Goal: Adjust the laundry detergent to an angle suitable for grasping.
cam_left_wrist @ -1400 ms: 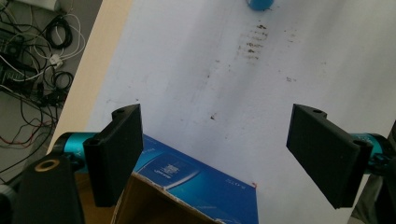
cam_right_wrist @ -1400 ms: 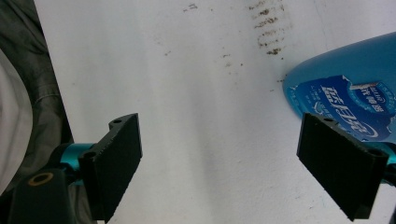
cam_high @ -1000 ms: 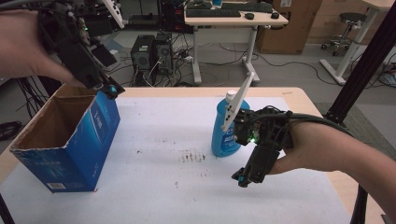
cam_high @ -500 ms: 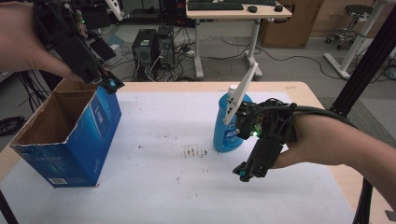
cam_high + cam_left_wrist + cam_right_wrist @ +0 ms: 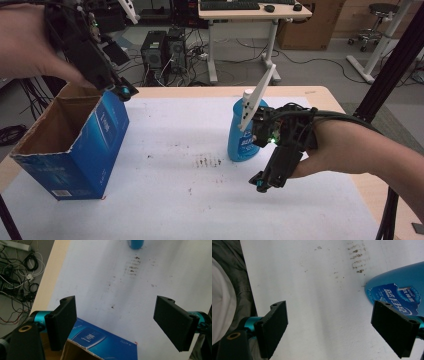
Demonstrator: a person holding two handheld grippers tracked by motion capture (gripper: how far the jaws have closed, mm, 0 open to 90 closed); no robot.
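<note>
An open blue cardboard box (image 5: 80,150) stands on the left of the white table cover (image 5: 165,210). My left gripper (image 5: 122,91) hovers over the box's far right corner, jaws wide apart and empty. In the left gripper view the left gripper (image 5: 117,322) looks down past the box edge (image 5: 100,340). A blue bottle (image 5: 244,137) with a white cap stands upright right of centre. My right gripper (image 5: 261,182) hangs open just in front of the bottle and to its right. In the right gripper view the bottle (image 5: 397,287) lies beside the right jaw of the right gripper (image 5: 337,327), not between the jaws.
Dark smudges (image 5: 207,161) mark the cover left of the bottle. The wooden table edge (image 5: 345,107) borders the cover at the right. A black stand pole (image 5: 395,65) rises at the right. Behind the table are a desk (image 5: 250,10) and computers (image 5: 162,50) on the floor.
Almost nothing differs. Both grippers stay open and keep nearly the same places; the right one has risen slightly beside the bottle.
</note>
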